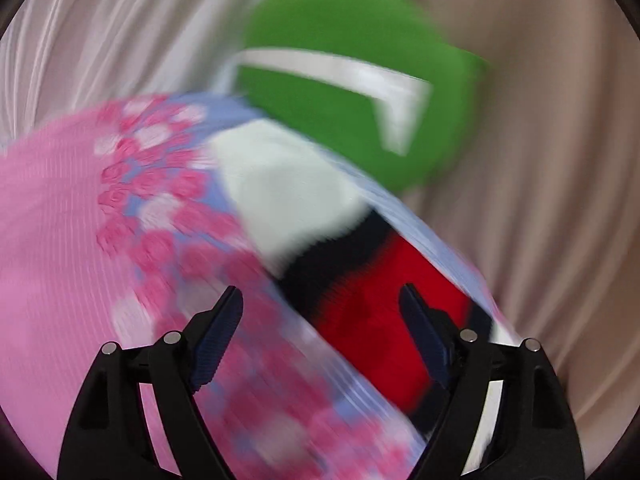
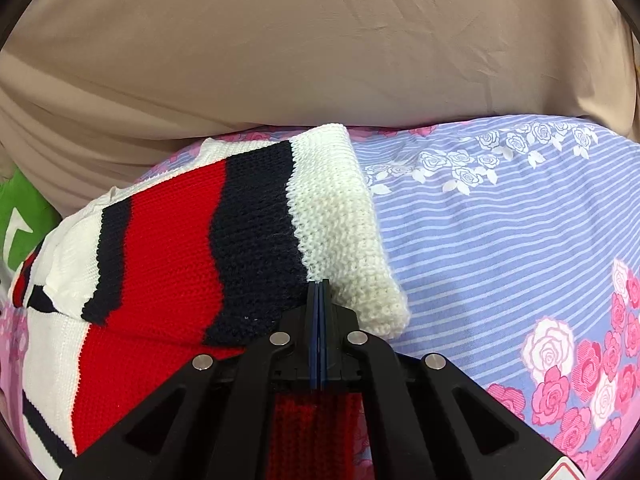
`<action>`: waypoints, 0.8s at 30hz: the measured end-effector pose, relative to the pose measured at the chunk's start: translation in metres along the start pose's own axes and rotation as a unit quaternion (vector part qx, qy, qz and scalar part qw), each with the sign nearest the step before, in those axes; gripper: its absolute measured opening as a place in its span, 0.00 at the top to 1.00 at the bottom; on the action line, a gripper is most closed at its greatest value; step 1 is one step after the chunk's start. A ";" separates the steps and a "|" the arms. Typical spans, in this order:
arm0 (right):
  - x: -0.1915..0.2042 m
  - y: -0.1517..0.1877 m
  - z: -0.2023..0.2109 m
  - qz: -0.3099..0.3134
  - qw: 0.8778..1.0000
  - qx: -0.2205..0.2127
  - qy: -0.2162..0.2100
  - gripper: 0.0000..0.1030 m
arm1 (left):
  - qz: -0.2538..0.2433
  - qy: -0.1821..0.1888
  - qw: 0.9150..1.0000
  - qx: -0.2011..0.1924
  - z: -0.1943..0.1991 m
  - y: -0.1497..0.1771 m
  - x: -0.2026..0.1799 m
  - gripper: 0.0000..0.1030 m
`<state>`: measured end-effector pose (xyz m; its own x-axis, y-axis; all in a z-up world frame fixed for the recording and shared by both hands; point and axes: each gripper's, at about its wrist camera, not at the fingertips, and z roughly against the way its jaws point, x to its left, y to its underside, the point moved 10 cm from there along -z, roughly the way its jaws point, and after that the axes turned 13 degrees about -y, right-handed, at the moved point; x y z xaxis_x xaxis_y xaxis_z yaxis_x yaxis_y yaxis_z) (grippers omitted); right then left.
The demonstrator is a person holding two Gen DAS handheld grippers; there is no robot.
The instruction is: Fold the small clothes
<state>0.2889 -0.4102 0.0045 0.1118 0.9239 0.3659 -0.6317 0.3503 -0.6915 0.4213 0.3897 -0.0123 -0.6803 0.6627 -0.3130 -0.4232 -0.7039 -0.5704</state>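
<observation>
One knitted sweater point(image 2: 192, 248) in view, banded in red, navy and white, lying on one floral bedsheet point(image 2: 500, 240) of blue stripes with pink and white roses. One green cushion point(image 1: 352, 80) with a white angular marking, past the sweater's far end in the left wrist view and at the sweater's left edge in the right wrist view; marking too blurred and too cropped to read as a letter or logo. One tan cloth backdrop point(image 2: 304, 48) rising behind the sweater. No legible brand, label or writing anywhere; only a sliver of a red-and-white sticker at the lower edge of the right tool, unreadable. Two tongs: left gripper point(image 1: 320, 292) with fingers spread wide apart and nothing between them, hovering above the sheet with the sweater's red and navy bands just beyond and toward its right finger; contact with the knit impossible to tell through heavy motion blur. Right gripper point(image 2: 319, 284) with blue pads pressed flat together, red knit visible between its arms just behind the pads, so clamped on a fold of the sweater. Sweater's folded part, with its white cuff end, lying directly ahead of the right tips and to their left, the cuff's corner just right of them, resting on the sheet.
</observation>
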 end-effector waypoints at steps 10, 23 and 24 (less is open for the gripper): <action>0.002 0.002 0.001 0.005 1.000 0.001 0.007 1.00 | 0.003 0.020 0.999 0.050 -0.057 -0.036 -0.007 0.92; 0.002 0.001 -0.002 -0.007 1.000 -0.003 -0.008 1.00 | -0.353 0.258 0.898 -0.057 0.227 0.212 -0.301 0.89; 0.001 0.001 -0.002 -0.010 1.000 -0.004 -0.014 1.00 | -0.376 0.260 0.889 -0.041 0.225 0.246 -0.310 0.87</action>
<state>0.2896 -0.4086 0.0032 0.1036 0.9118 0.3974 -0.6226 0.3711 -0.6889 0.3936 -0.0471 0.1153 0.1530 0.9813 -0.1167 -0.5817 -0.0061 -0.8134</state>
